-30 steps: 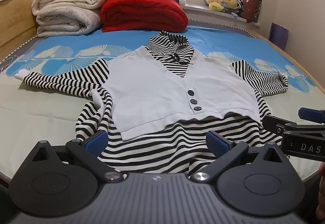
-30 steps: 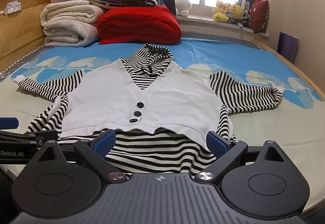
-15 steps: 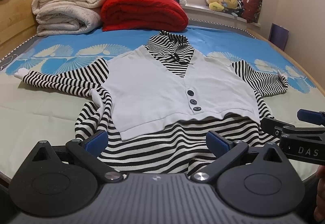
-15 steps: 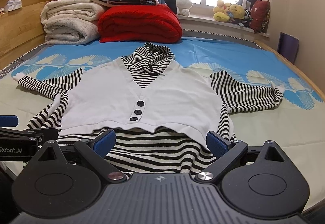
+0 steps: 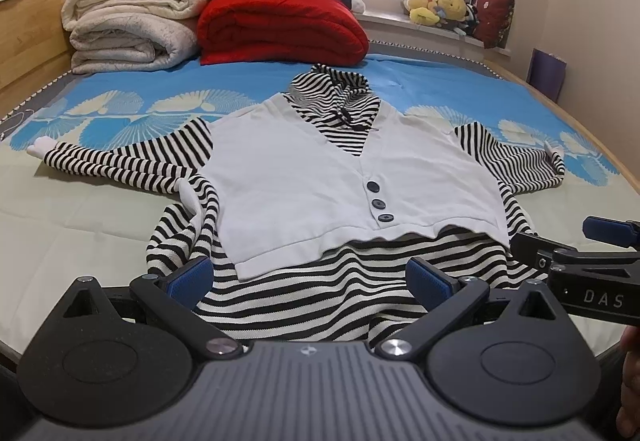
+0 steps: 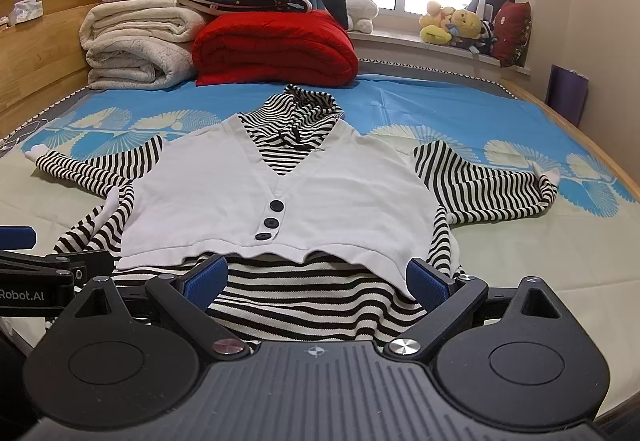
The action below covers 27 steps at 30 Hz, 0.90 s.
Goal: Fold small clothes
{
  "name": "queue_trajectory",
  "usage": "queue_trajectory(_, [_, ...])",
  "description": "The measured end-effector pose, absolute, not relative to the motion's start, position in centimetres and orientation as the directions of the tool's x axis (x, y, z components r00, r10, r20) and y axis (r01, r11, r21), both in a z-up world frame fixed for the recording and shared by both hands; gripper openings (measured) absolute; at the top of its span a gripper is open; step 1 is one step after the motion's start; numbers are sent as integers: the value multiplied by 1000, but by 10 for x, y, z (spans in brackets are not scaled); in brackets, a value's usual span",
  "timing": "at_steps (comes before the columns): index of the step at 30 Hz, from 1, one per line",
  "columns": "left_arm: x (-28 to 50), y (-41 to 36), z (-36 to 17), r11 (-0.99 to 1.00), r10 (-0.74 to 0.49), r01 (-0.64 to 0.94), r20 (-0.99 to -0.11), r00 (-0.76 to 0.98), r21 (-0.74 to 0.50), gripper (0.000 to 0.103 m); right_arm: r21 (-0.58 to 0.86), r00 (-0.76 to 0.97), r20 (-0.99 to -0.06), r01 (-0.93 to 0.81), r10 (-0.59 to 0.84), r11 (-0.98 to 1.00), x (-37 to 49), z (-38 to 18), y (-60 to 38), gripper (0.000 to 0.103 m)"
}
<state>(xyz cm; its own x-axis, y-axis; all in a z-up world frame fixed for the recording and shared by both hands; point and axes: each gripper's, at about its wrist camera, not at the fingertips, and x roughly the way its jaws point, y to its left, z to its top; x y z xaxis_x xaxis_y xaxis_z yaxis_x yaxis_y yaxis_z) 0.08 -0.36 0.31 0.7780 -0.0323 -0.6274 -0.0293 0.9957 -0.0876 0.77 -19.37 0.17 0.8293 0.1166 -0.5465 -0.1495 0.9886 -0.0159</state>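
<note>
Gaping wide over the striped top (image 5: 296,293), both claws; only the left view shows a hand (image 5: 630,381).

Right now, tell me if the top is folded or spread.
Spread. The top lies flat on the bed, both sleeves out sideways, hem unfolded.

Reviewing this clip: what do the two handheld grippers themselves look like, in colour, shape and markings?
Both match. The left gripper and right gripper have black linkage fingers tipped with textured blue pads, silver pivot screws, two round black discs and a ribbed dark grey body. White lettering shows on their sides: "DAS" on the right, "Robot.AI" on the left.
</note>
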Motion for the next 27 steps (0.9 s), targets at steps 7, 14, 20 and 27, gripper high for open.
queue_trajectory(7, [-1, -7, 7, 999, -7, -22, -621, 784, -39, 88, 6, 813, -569, -146, 123, 989, 7, 4, -194, 96])
queue_trajectory(14, [21, 17, 38, 998, -28, -12, -567, 823, -66, 32, -40, 851, -521, -103, 67, 994, 8, 5, -196, 74])
queue_trajectory(20, [96, 75, 84, 996, 19, -55, -466, 885, -64, 22, -68, 872, -487, -77, 35, 995, 11, 3, -201, 53])
queue_trajectory(27, [192, 232, 70, 912, 214, -353, -494, 842, -207, 22, -36, 848, -524, -115, 79, 993, 14, 6, -201, 53])
